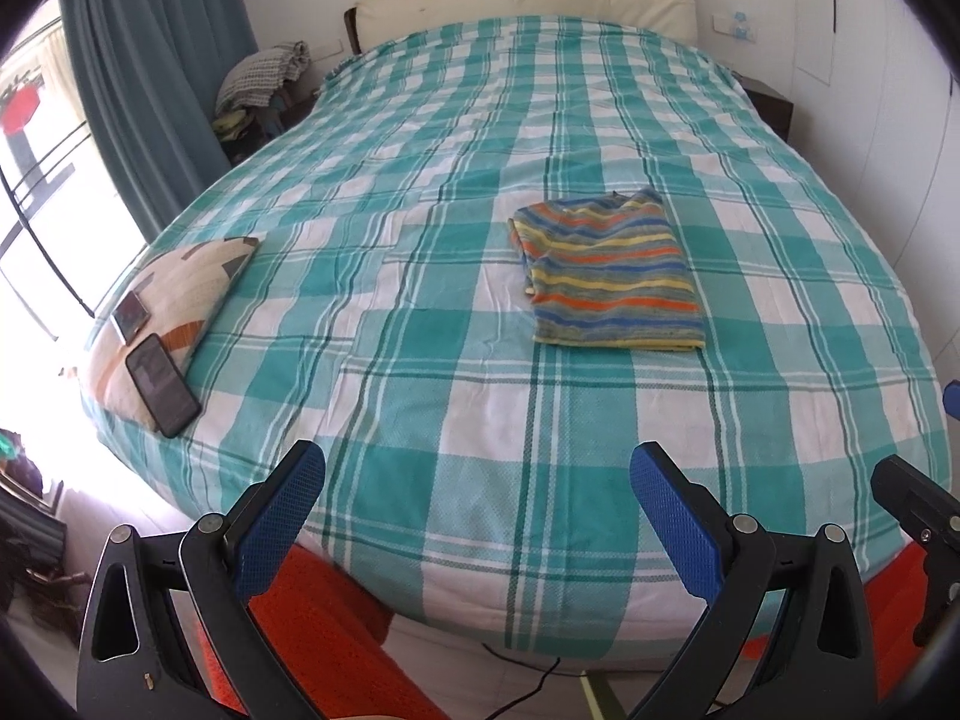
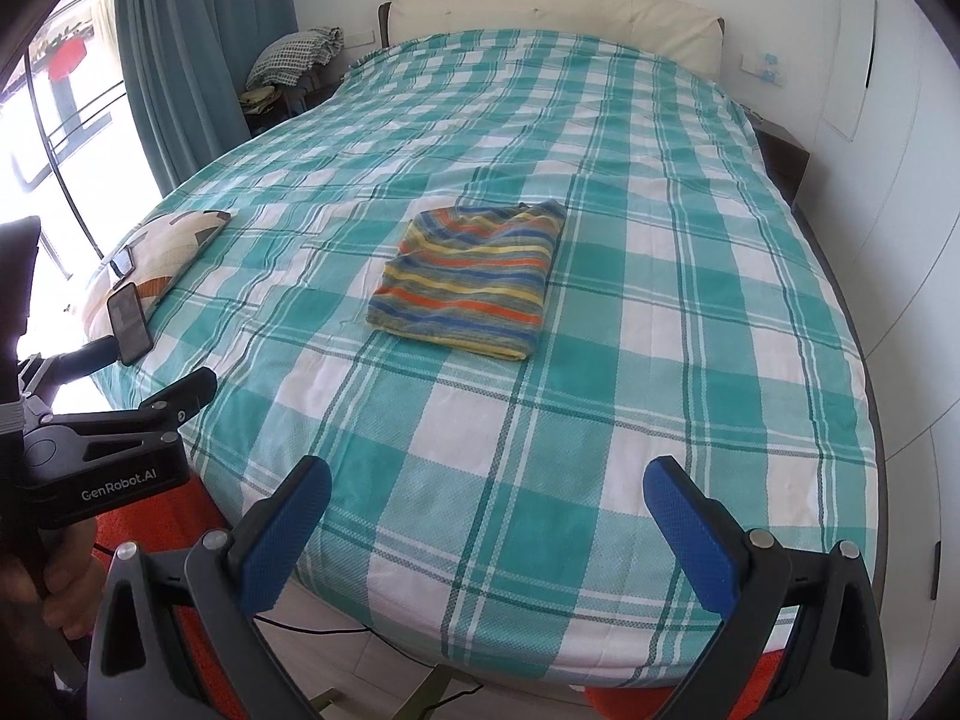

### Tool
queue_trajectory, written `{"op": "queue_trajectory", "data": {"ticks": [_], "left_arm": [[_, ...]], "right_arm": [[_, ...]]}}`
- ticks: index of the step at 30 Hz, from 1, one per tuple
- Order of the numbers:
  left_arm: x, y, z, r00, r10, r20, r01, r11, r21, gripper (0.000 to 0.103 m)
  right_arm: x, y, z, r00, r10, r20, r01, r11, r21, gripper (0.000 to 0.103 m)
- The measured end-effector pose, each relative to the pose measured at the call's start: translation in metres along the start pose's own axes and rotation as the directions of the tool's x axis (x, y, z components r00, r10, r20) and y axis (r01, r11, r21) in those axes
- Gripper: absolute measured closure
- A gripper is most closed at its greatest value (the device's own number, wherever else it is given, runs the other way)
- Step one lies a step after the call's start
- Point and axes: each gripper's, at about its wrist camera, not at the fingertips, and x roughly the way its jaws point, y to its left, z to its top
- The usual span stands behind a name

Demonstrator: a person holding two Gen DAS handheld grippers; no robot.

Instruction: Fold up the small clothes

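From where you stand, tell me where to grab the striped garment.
Take the striped garment by its near right corner, coming in low from the foot of the bed. The layered folded edges meet there, so the fingers can probably pinch every layer at once.

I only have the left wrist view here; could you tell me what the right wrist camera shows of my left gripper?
Observer: In the right wrist view the left gripper shows side-on at the left edge, over the near corner of the bed, with the lettering GenRobot.AI on its body.
Operator: Thank you. Is anything of the person in view there?
Observer: Yes, a hand shows low at the left edge, wrapped around the black handle below that gripper.
Operator: And does the folded striped garment look finished from that side?
Observer: The folded striped garment shows its thick stacked near edge there, lying flat and apart from both grippers; the right gripper is open and empty.
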Motion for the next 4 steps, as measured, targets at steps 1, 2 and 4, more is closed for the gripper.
{"op": "queue_trajectory", "data": {"ticks": [1,2,4], "left_arm": [[-0.0007,0.0004,-0.0003,1.0,0.0,0.003,0.0,1.0,-0.005,0.001],[-0.0019,0.0005,-0.0005,1.0,0.002,0.01,-0.002,1.0,-0.008,0.001],[-0.005,0.0,-0.0009,1.0,0.013,0.021,-0.013,1.0,-0.004,0.001]], "right_arm": [[0.0002,0.0001,0.0,1.0,-0.001,0.0,0.001,1.0,-0.001,0.0],[0.0005,-0.0002,-0.0001,1.0,-0.001,0.001,0.001,1.0,-0.001,0.0],[0.0004,-0.0006,0.0002,1.0,0.001,0.003,-0.001,1.0,0.004,0.0]]}}
